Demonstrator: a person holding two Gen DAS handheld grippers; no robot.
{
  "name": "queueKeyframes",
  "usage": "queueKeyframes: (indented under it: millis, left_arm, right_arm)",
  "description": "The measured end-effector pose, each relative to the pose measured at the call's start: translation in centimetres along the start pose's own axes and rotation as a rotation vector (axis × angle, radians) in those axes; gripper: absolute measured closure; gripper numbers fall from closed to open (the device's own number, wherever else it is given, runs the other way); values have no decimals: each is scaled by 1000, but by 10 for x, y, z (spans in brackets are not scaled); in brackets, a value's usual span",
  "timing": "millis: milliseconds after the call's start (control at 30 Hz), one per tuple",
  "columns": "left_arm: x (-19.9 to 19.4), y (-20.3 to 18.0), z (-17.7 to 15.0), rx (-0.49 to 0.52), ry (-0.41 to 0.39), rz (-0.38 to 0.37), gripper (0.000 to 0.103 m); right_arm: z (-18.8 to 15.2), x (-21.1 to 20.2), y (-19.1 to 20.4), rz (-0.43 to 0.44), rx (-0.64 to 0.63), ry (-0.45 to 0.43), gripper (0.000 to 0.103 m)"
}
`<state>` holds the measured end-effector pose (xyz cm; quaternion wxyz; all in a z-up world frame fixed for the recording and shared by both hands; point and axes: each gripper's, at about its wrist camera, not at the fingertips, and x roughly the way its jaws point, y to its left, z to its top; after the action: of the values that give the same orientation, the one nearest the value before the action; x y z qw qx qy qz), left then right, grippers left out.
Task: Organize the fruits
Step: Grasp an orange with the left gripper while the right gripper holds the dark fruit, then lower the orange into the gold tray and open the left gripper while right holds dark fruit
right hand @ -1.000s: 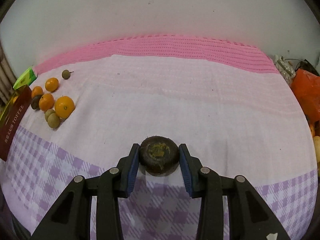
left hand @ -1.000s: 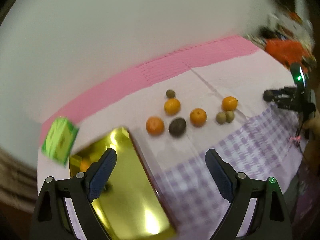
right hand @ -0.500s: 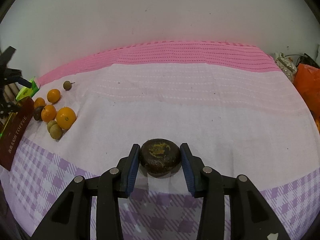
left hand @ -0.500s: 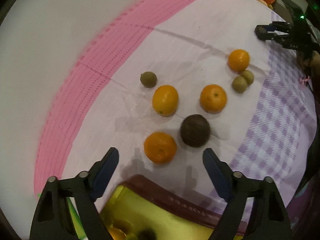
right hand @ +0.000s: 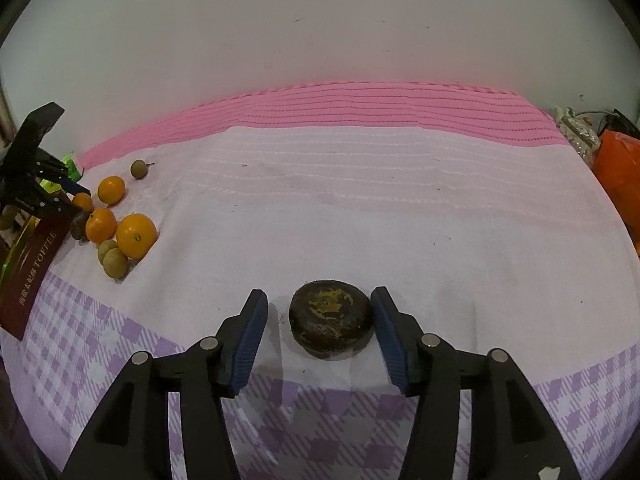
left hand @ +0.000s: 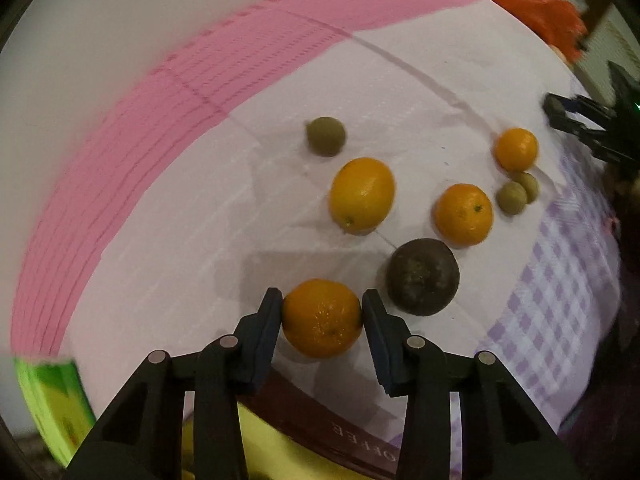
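Observation:
In the left wrist view my left gripper (left hand: 322, 304) points steeply down at a cluster of fruit on the cloth. Its jaws are closing and both pads press on the sides of the nearest orange (left hand: 322, 320). Beyond it lie a dark round fruit (left hand: 423, 276), two more oranges (left hand: 362, 194) (left hand: 464, 214), a small orange (left hand: 516, 149) and small green-brown fruits (left hand: 326, 136). In the right wrist view my right gripper (right hand: 319, 298) straddles another dark brown fruit (right hand: 331, 320) resting on the cloth. Its jaws are opening, with gaps on both sides of the fruit.
A gold toffee tin with a maroon rim (left hand: 340, 432) lies right under the left gripper, and a green carton (left hand: 52, 400) is at the lower left. A pink-and-white cloth with a lilac check border (right hand: 360, 208) covers the surface. An orange bag (right hand: 616, 160) sits at the far right.
The left gripper came down over the fruit cluster and its wide jaws closed onto the nearest orange. The right gripper stayed put and its pads drew apart from the dark fruit.

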<state>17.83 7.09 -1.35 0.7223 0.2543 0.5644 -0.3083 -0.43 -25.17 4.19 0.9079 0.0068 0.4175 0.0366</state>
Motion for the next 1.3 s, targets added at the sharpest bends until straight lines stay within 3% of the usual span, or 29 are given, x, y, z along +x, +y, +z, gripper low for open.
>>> queueKeyframes:
  millis: [267,467,633,933,1300]
  left_arm:
    - [-58,-29,-45,-399,-195,44,61]
    - [-100,-64,-82,-601,-275,81,61]
    - [-116,-82,-104,-716,-322,102,61]
    - [-138,-95,-158,-836,-370,233,61]
    - [-140,-59,-257,-1078,-377,296,61]
  right_arm:
    - [0,0,2,-6,-2,1,52]
    - [1,0,3,-15,-8,4,51]
    - [0,0,4,-17,-13,5,49]
    - [0,1,8,-42,-33,11,49]
    - [1,2,11,-66,-57,19,47]
